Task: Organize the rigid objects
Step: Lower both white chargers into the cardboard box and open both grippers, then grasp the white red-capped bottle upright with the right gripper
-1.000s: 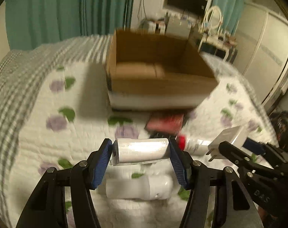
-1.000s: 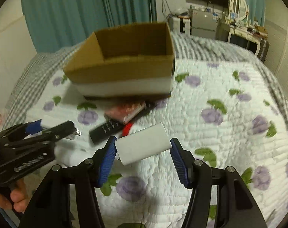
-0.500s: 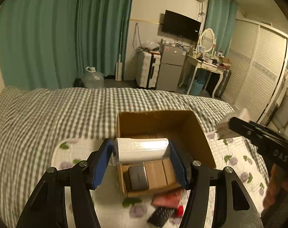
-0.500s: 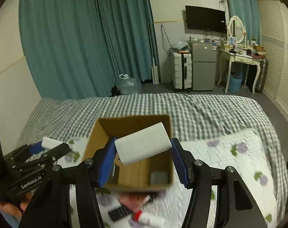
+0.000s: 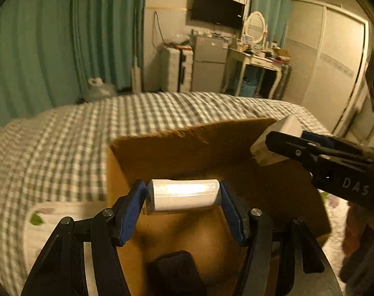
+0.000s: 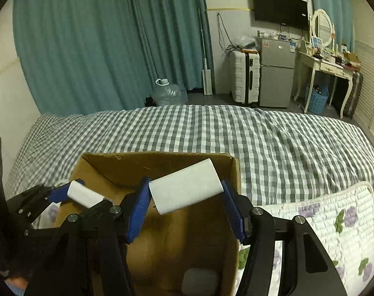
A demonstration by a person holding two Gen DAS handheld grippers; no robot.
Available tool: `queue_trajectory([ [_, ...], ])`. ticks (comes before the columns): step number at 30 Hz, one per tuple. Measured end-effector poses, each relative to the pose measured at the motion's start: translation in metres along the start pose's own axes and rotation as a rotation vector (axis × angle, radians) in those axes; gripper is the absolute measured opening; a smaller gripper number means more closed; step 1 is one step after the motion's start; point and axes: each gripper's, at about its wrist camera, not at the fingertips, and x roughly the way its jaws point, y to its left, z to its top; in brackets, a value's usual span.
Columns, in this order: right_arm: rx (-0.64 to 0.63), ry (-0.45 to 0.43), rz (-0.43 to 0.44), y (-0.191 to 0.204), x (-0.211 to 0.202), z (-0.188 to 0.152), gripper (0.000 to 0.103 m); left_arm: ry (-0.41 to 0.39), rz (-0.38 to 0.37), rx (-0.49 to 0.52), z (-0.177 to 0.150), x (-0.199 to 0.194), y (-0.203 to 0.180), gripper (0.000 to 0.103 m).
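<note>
Both my hand-held grippers have swung over the box (image 6: 162,222), each clamping a white block (image 5: 184,196); released together, the blocks may collide.

White block (image 6: 185,188) btwn fingers (image 6: 140,208), over box (image 6: 162,234)
</note>
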Motion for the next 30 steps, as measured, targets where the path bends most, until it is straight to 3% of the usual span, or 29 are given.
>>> queue_trajectory([
  [2, 0.019, -0.004, -0.001, -0.005, -0.003, -0.001, 0.063, 0.006, -0.001, -0.005, 0.002, -0.003, -0.003, 0.064],
  [4, 0.076, -0.017, 0.051, -0.013, -0.015, 0.001, 0.074, 0.013, 0.036, 0.0, 0.0, -0.013, -0.007, 0.064],
  [9, 0.07, -0.08, 0.018, -0.011, -0.072, 0.01, 0.078, -0.001, 0.062, -0.013, -0.006, -0.061, -0.014, 0.065],
  [14, 0.012, -0.084, -0.024, 0.004, -0.128, 0.001, 0.08, -0.05, 0.071, -0.044, -0.013, -0.121, -0.018, 0.065],
  [18, -0.047, -0.06, -0.049, 0.022, -0.158, -0.026, 0.081, -0.081, 0.095, -0.052, -0.033, -0.162, -0.02, 0.065],
  [22, -0.089, -0.024, -0.069, 0.036, -0.172, -0.055, 0.082, -0.082, 0.14, -0.074, -0.055, -0.178, -0.021, 0.065],
  [27, -0.084, 0.027, -0.086, 0.043, -0.169, -0.1, 0.091, -0.057, 0.153, -0.077, -0.09, -0.17, -0.026, 0.065],
  [30, -0.092, 0.088, -0.089, 0.045, -0.147, -0.134, 0.093, -0.015, 0.166, -0.089, -0.118, -0.15, -0.027, 0.065],
])
